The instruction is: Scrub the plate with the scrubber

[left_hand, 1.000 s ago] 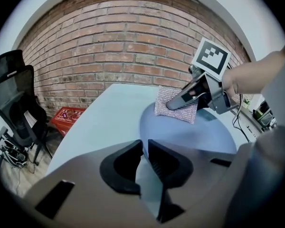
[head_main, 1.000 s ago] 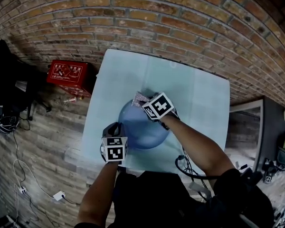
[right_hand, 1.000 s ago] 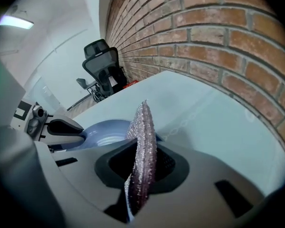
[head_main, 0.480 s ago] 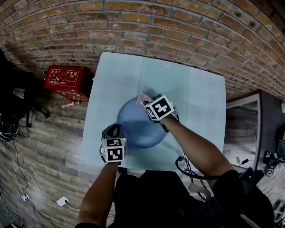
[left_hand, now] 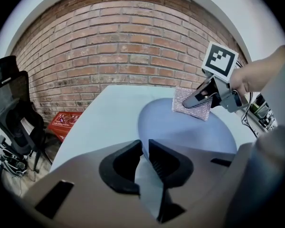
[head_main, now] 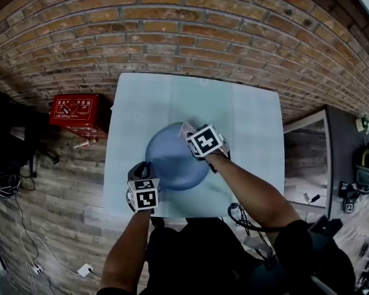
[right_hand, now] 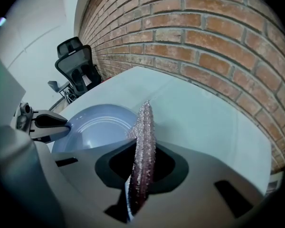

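Two grippers engaged: left gripper [left_hand: 146, 156] pinches plate [head_main: 166, 157] rim; right gripper [right_hand: 141, 169] clamps scrubber [right_hand: 145, 127] at far rim.

A plate [head_main: 169, 161] is showing periwinkle blue on a tabletop [head_main: 252, 121] that is reading pale mint, and the scrubber [right_hand: 145, 127] is glittering in pinkish silver. The left gripper [left_hand: 145, 148] and right gripper [right_hand: 143, 151] are showing grey bodies with black jaw pads [left_hand: 118, 169], their marker cubes [head_main: 204, 141] wearing black-and-white square patterns. The wall [head_main: 172, 29] is displaying red-brown bricks lined with pale mortar; a box [head_main: 79, 111] is showing red with white lettering, an office chair [left_hand: 12, 103] black.
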Available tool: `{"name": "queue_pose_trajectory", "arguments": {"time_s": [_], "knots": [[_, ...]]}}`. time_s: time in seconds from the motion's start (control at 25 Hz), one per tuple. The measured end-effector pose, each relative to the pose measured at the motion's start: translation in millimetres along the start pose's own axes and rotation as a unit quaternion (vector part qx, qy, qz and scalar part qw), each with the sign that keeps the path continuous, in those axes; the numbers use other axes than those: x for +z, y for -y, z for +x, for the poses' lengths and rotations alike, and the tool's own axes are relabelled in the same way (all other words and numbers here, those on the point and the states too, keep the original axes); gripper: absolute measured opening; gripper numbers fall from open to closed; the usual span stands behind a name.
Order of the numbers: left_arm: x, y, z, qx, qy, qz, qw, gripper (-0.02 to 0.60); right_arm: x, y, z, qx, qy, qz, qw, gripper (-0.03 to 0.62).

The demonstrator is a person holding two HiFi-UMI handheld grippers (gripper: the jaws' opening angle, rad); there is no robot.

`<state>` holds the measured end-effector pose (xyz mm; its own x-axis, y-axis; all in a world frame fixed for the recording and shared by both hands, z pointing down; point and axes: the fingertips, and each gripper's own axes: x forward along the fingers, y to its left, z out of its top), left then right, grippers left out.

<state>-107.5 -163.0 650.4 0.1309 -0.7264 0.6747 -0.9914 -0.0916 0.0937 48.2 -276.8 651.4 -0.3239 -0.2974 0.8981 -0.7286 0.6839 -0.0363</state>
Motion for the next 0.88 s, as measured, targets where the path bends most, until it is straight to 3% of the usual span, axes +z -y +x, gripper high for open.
{"name": "queue_pose_trajectory", "arguments": {"time_s": [0.12, 0.28, 0.44, 0.6, 0.76, 0.88], "knots": [[-0.2, 2.3, -0.3, -0.005, -0.003, 0.001, 1.0, 0.071, -9.6, -0.5, -4.2, -0.007, -0.008, 0.007, 1.0, 0.06], [0.6, 2.4, 1.0, -0.009, 0.002, 0.004, 0.9999, 0.071, -17.0, 8.2, -10.5, -0.037, -0.011, -0.022, 0.999, 0.06], [0.8, 3.4, 1.2, -0.014, 0.0, 0.003, 0.9999, 0.072, -33.5, 2.6, -13.1, -0.027, -0.029, -0.007, 0.999, 0.058], [0.8, 4.2, 0.8, -0.02, -0.004, 0.005, 0.9998, 0.074, -37.7, 10.3, -18.8, -0.051, -0.031, -0.01, 0.998, 0.058], [0.8, 4.0, 1.7, -0.019, -0.002, 0.006, 0.9998, 0.074, -53.3, -4.2, -22.0, -0.028, -0.06, 0.021, 0.998, 0.058], [1.2, 4.2, 2.3, -0.021, -0.001, 0.002, 0.9998, 0.074, -59.3, 3.6, -28.9, -0.055, -0.072, 0.023, 0.996, 0.058]]}}
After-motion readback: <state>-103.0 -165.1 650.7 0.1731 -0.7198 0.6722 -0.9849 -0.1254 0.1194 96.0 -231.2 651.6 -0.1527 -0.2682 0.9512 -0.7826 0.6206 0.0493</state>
